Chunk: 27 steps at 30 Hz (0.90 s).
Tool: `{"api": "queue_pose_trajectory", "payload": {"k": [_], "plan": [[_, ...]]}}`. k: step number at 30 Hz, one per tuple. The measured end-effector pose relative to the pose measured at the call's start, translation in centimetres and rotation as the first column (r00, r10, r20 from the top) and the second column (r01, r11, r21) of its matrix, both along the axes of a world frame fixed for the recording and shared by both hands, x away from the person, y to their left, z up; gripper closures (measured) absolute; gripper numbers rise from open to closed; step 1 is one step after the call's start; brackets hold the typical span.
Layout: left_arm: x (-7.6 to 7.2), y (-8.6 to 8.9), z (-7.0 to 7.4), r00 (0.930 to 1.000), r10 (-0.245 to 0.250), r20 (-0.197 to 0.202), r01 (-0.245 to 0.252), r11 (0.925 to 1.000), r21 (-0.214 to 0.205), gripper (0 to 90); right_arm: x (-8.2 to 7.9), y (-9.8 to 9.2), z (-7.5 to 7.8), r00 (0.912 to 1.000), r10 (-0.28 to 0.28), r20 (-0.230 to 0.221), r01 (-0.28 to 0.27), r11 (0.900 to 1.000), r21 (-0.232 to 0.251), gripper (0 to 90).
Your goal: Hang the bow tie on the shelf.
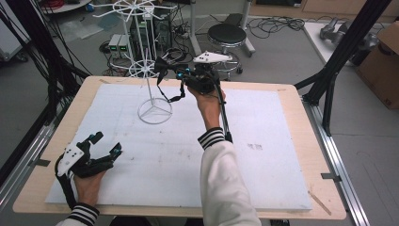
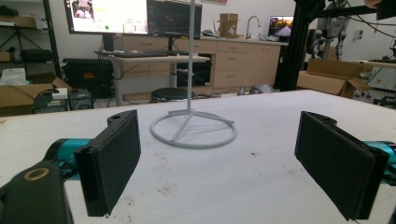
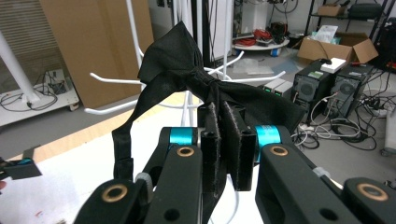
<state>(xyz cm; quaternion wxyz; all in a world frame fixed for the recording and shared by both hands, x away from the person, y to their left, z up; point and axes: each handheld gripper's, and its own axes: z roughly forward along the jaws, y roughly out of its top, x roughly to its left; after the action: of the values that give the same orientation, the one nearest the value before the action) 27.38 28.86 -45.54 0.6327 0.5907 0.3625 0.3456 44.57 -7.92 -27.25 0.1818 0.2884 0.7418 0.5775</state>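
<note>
One white wire rack (image 1: 149, 61) stands in the upper middle of the high view, on one white foam board (image 1: 155, 160) that covers one wooden table (image 1: 301, 141). One black bow tie (image 3: 205, 91) sits at centre of the right gripper view. Two handheld grippers: left gripper (image 1: 107, 144) lower left, right gripper (image 1: 182, 74) upper centre. One round black stool (image 1: 227, 34) at the top.

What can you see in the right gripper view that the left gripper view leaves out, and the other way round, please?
Right gripper view alone: its jaws pressed together on a black bow tie, the strap hanging down at the left, with the rack's thin white arms just behind it and computer towers on the floor.

Left gripper view alone: two black jaws standing wide apart with nothing between them, the rack's ring base resting on the white table cover, and monitors over a desk.

Both: the white wire rack.
</note>
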Motion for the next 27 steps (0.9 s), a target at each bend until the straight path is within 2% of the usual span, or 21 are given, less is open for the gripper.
{"api": "queue_pose_trajectory", "payload": {"k": [13,27], "plan": [[0.0,0.0,0.0,1.0,0.0,-0.002,0.0,1.0,0.001,14.8,2.3,0.8,-1.9,0.9988,0.001,-0.049,0.0,0.9999,0.011,84.7],[0.0,0.0,0.0,1.0,-0.001,-0.004,0.001,1.0,0.002,14.8,2.9,1.3,-2.9,0.9964,0.002,-0.084,-0.002,1.0,0.004,84.4]]}}
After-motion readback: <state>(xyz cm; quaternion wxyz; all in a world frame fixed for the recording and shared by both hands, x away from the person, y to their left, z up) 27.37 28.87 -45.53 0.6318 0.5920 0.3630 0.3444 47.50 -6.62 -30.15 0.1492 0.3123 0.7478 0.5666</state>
